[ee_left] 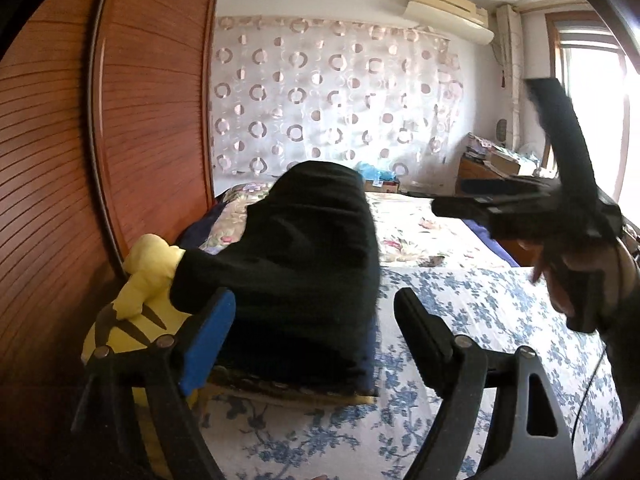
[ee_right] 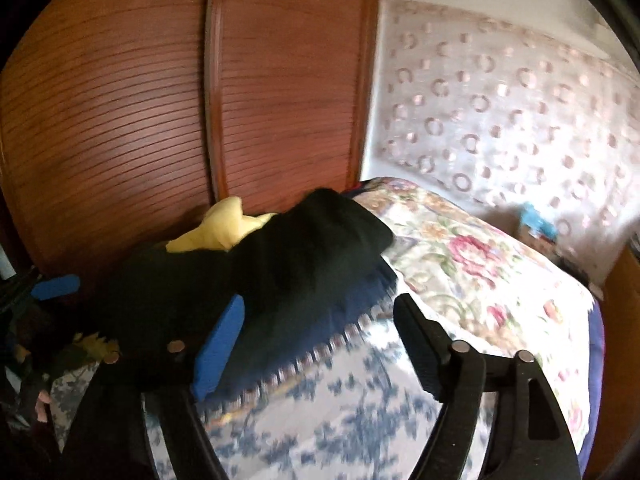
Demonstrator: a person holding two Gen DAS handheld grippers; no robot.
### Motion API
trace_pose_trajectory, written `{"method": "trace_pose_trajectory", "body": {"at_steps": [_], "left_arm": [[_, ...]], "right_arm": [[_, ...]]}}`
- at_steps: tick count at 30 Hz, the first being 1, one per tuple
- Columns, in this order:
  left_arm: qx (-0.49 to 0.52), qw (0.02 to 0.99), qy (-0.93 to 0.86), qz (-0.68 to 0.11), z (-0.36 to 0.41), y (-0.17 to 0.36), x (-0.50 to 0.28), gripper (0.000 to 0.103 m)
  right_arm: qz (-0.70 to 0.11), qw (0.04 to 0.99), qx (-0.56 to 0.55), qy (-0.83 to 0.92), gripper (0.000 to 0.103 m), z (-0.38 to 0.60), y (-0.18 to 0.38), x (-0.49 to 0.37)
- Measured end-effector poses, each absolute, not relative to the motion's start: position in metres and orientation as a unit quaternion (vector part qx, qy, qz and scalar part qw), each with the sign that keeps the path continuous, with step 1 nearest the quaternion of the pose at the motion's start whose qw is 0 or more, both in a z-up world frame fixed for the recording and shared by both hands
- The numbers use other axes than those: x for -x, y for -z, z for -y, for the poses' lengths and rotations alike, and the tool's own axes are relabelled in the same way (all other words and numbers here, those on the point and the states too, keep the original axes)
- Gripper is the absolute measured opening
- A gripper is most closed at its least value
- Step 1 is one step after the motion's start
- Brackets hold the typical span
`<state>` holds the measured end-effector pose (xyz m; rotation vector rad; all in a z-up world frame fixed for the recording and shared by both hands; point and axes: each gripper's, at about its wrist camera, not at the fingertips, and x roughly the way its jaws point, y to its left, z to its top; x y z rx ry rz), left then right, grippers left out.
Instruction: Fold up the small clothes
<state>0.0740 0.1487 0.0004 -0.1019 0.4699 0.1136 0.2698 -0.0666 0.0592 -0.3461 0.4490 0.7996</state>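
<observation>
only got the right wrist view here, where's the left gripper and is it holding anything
Observer: The left gripper is open, empty, its blue pad beside the black garment.
Operator: what's my right one look like from there
Observer: The right gripper hangs above the bed, off the cloth; I cannot tell its jaws from there.
Operator: anything right of the bed i can't see
Observer: A bright window, with an air conditioner high on the wall.
</observation>
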Motion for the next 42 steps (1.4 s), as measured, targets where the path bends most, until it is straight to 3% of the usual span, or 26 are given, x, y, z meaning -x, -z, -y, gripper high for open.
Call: {"method": "trace_pose_trajectory", "body": {"at_steps": [12, 25, 42], "left_arm": [[0.027, 0.973, -0.009, -0.228, -0.098, 0.000, -0.066, 0.082], [0.005, 0.981, 0.018, -0.192, -0.046, -0.034, -0.046, 0.082], [0.012, 0.983, 0.011, -0.182, -0.032, -0.048, -0.029, 0.082]], "right_arm": [[-0.195, 0.925, 0.113, -0.305, 0.082, 0.126, -0.035, -0.157], [-0.151, 0.965, 0.043, -0.210, 0.082, 0.155, -0.044, -0.066], [-0.130, 0.978, 0.004, -0.165, 0.082, 0.143, -0.021, -0.018]]}}
